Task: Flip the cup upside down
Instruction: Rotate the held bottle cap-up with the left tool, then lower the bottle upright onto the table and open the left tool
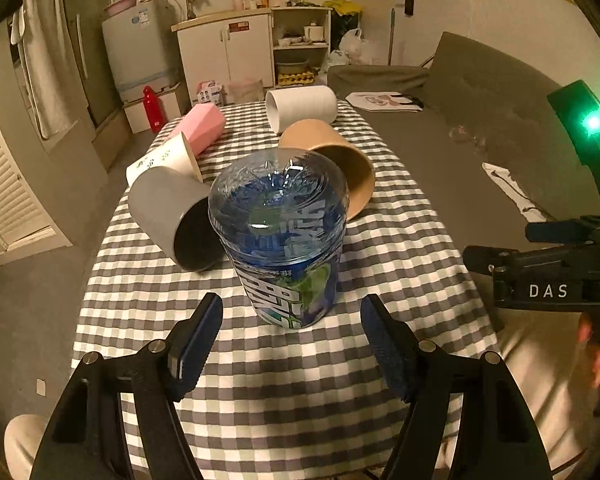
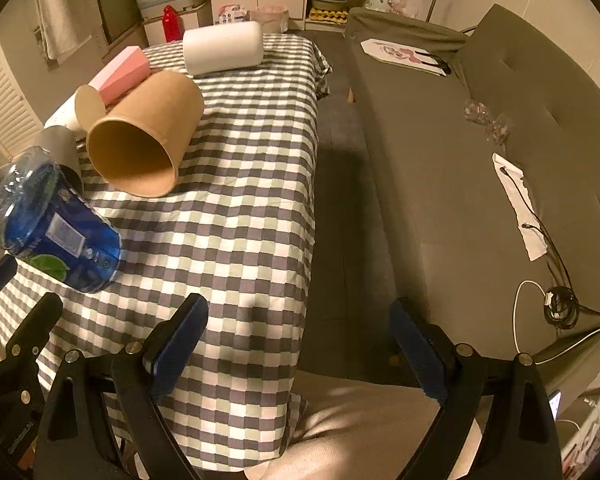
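Grippers both sit low at the near end of the checked tablecloth (image 1: 260,392), neither holding anything. Left gripper (image 1: 291,332) points straight down the table, angled down a little, its 2 blue-padded fingers (image 1: 198,344) spread wide w/ the gap empty. Just ahead of its tips, not touching, stands the blue plastic cup (image 1: 284,236): it's inverted, clear ribbed base up, mouth down on the cloth, printed label reading upside down.

Right gripper (image 2: 298,344) is off to the right of the left one, over the table's right edge, aimed partly at the cloth and partly at the floor strip between table and grey sofa (image 2: 480,184). Its fingers (image 2: 176,344) are also wide apart, nothing between them. In the left wrist view its black body shows at the right edge w/ a green light on, and a hand (image 1: 592,344) gripping the handle below; hand is blurred. Person's light trouser leg (image 2: 372,432) sits under the right gripper.

Behind the blue cup, 5 other cups lie on their sides: grey cup (image 1: 172,220) just left of it, mouth toward the camera; brown paper cup (image 1: 332,164) just behind-right, close to the blue cup; can't tell if they touch; white printed paper cup (image 1: 164,160) and pink faceted cup (image 1: 200,126) further back left; white cylinder cup (image 1: 304,106) at the far end. Red bottle (image 1: 153,109) stands on the floor beyond.
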Tool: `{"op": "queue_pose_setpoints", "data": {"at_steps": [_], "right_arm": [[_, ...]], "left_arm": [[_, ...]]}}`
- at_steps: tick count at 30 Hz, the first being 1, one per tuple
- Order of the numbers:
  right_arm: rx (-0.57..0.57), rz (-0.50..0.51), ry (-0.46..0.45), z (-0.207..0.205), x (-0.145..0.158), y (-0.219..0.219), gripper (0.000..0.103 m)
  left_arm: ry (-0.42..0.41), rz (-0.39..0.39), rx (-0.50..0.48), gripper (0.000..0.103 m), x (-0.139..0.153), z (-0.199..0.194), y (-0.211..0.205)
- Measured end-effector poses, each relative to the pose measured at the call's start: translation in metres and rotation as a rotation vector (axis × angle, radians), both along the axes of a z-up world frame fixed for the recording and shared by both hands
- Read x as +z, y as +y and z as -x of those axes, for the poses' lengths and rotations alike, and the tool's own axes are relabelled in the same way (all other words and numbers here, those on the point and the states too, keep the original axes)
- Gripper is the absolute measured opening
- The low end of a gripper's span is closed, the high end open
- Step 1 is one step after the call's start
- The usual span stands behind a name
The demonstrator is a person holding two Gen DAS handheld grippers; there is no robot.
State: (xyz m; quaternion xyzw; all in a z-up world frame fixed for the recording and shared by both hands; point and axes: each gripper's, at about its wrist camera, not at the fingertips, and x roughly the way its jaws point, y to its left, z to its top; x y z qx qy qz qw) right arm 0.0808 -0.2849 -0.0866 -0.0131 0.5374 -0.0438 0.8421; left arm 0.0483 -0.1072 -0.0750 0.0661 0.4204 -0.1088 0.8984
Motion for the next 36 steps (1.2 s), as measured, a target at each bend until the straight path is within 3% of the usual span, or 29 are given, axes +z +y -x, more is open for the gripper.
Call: {"op": "queue_pose_setpoints", "data": {"at_steps": [4, 14, 18, 24, 26, 29, 36], "right_arm": [[0.025, -0.012, -0.067, 0.009, 0.018, 0.004, 0.093], [0.07, -0.082, -0.357, 0.042, 0.076, 0.04, 0.093], [0.097, -0.088, -0.426, 0.057, 0.078, 0.061, 0.093], [0.107, -0.073, -0.473, 0.074, 0.063, 0.083, 0.093], [0.105, -0.056, -0.472, 0.076, 0.056, 0.088, 0.098], [0.092, -0.053, -0.477, 0.078, 0.05, 0.088, 0.103], [0.071, -0.04, -0.513, 0.084, 0.047, 0.081, 0.103]], "left_arm": [[-0.043, 0.015, 0.015, 0.074, 0.016, 0.008, 0.008], [-0.2, 0.123, 0.14, 0.075, 0.064, 0.02, 0.067], [-0.232, 0.118, 0.18, 0.077, 0.063, 0.029, 0.088], [-0.284, 0.093, 0.219, 0.092, 0.055, 0.043, 0.107], [-0.29, 0.086, 0.229, 0.1, 0.052, 0.045, 0.111], [-0.304, 0.092, 0.24, 0.101, 0.05, 0.049, 0.112], [-0.305, 0.093, 0.233, 0.103, 0.039, 0.055, 0.112]]}}
